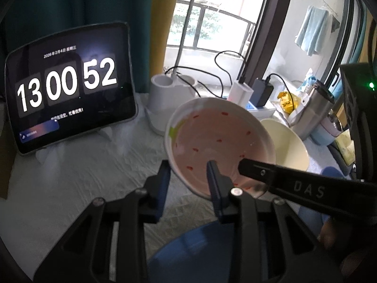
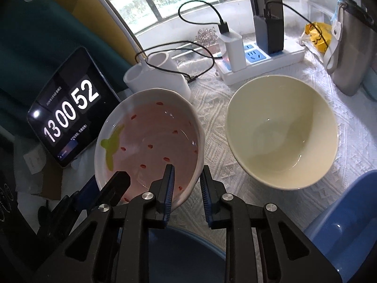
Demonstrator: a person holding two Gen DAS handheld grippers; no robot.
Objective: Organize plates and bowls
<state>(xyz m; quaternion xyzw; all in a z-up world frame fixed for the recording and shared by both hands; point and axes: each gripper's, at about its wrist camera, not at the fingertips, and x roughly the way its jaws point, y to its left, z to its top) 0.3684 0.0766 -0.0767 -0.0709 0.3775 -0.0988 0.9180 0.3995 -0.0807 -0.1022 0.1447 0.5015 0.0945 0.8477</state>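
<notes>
Left wrist view showed the left gripper (image 1: 188, 174) clamped on the near rim of the pink strawberry bowl (image 1: 219, 141), one finger outside the wall and the other inside the basin. The bowl was tilted, its mouth turned toward the camera, and it appeared to be lifted clear of the white cloth on the bench (image 1: 94, 165). The right gripper's finger reached in from the right side of that view and crossed the same bowl's rim.

In the right wrist view the right gripper (image 2: 187, 179) was likewise clamped on the pink bowl's rim, at its lower right edge, with one blue pad inside and one outside. So both grippers held one bowl, at neighbouring points on its near edge.

The cream bowl (image 2: 282, 136) sat upright on the cloth just to the right of the pink one, apart from it and empty. It lay on the right gripper's side, so that hand was the nearer of the two. A blue dish (image 2: 188, 254) showed below the grippers and another blue rim (image 2: 348, 224) at the right edge.

Judging from this, the coming move was likely nesting the pink bowl with another, which would mean carrying it rightward and levelling it first.
</notes>
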